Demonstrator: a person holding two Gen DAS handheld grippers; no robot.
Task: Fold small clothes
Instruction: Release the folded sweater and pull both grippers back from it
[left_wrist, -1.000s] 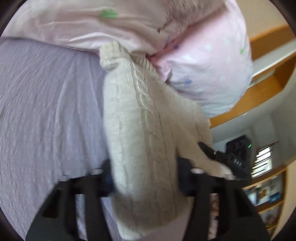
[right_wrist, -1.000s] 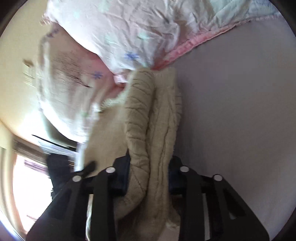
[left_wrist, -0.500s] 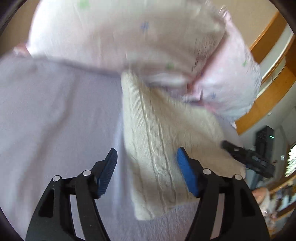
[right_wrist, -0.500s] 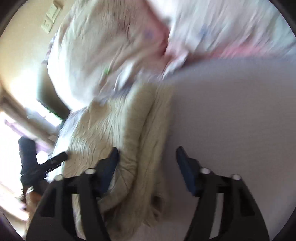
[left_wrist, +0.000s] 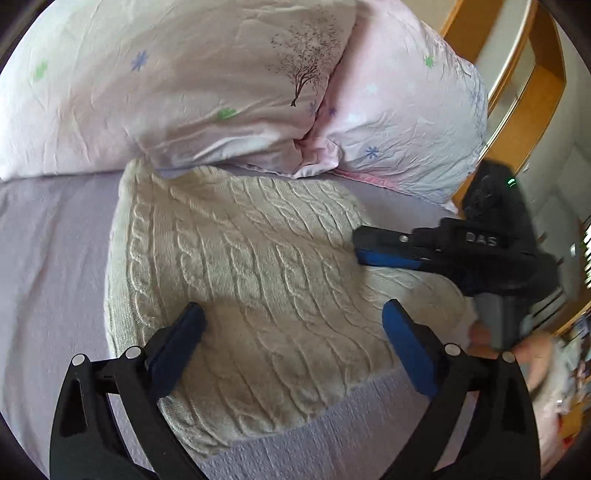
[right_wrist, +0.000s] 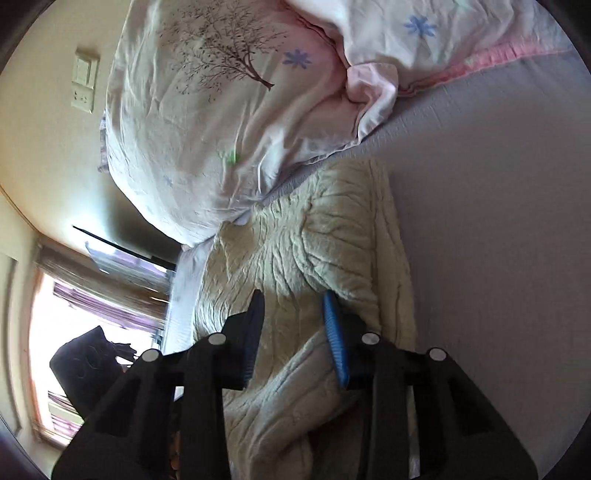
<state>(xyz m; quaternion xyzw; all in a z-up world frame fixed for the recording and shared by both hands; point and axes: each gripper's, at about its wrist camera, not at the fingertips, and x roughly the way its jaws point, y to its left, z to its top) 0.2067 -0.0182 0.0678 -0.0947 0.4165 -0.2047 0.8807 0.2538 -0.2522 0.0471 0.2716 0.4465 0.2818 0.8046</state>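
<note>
A cream cable-knit sweater (left_wrist: 251, 280) lies folded flat on the lilac bed sheet (left_wrist: 48, 258), its far edge tucked against the pillows. It also shows in the right wrist view (right_wrist: 314, 251). My left gripper (left_wrist: 291, 325) is open and empty, hovering over the sweater's near edge. My right gripper (right_wrist: 293, 306) is open, jaws partly apart over the sweater's right side; nothing is clamped. In the left wrist view it (left_wrist: 360, 243) reaches in from the right and rests at the sweater's edge.
Two pale pink pillows (left_wrist: 184, 85) with flower and tree prints lie along the head of the bed, and they show in the right wrist view (right_wrist: 221, 110). A wooden bed frame (left_wrist: 532, 74) is at the right. A wall switch (right_wrist: 85, 85) and a bright window (right_wrist: 55, 332) are at the left.
Both grippers were shut on the lifted sweater a second ago. They have opened and let it go, and the sweater now lies flat on the sheet. Both grippers have pulled back slightly.
</note>
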